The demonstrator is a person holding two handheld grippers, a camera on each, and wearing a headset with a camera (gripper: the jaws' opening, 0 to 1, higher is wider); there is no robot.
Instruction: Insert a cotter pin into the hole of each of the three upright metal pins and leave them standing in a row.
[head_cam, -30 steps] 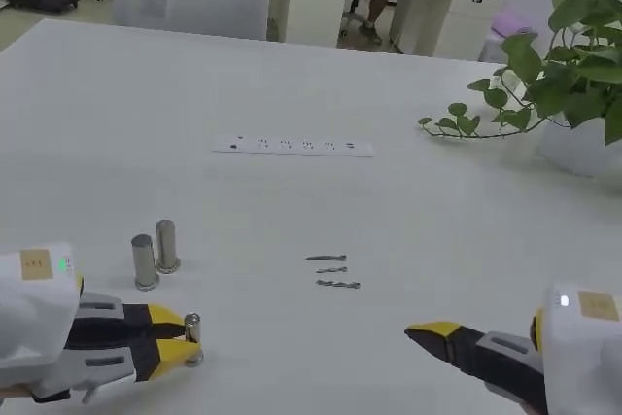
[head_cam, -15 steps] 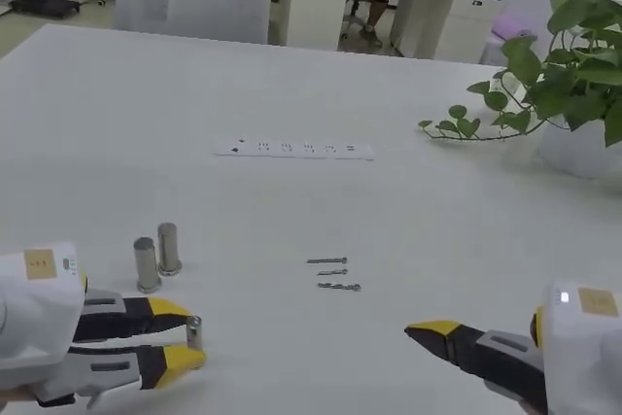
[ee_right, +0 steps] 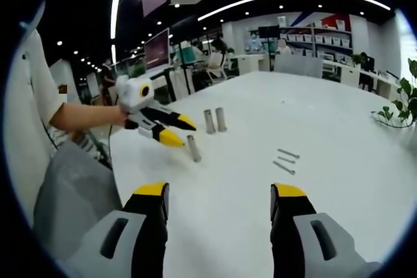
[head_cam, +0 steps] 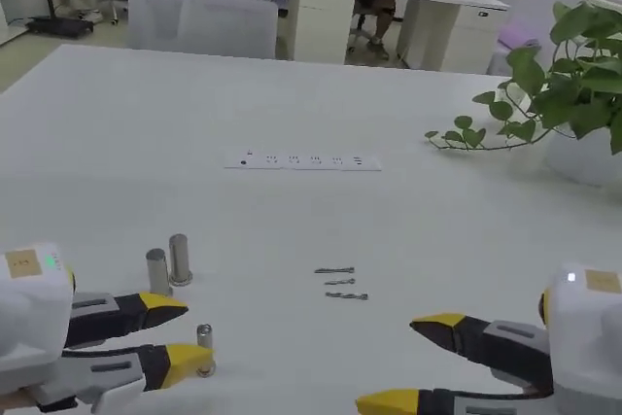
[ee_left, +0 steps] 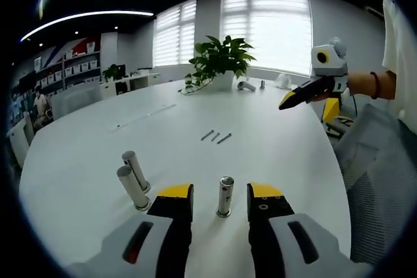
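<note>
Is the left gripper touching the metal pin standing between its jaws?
Apart. The left gripper view shows the metal pin upright between the open jaws of the left gripper, with bare table visible on both sides.

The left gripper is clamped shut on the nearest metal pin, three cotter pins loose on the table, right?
No: the left gripper is open, jaws either side of the metal pin, per the left gripper view; the cotter pins lie loose.

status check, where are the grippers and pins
Left gripper open, jaws astride one upright metal pin. Right gripper open, empty. Three cotter pins flat on table, none inserted. Path clear.
</note>
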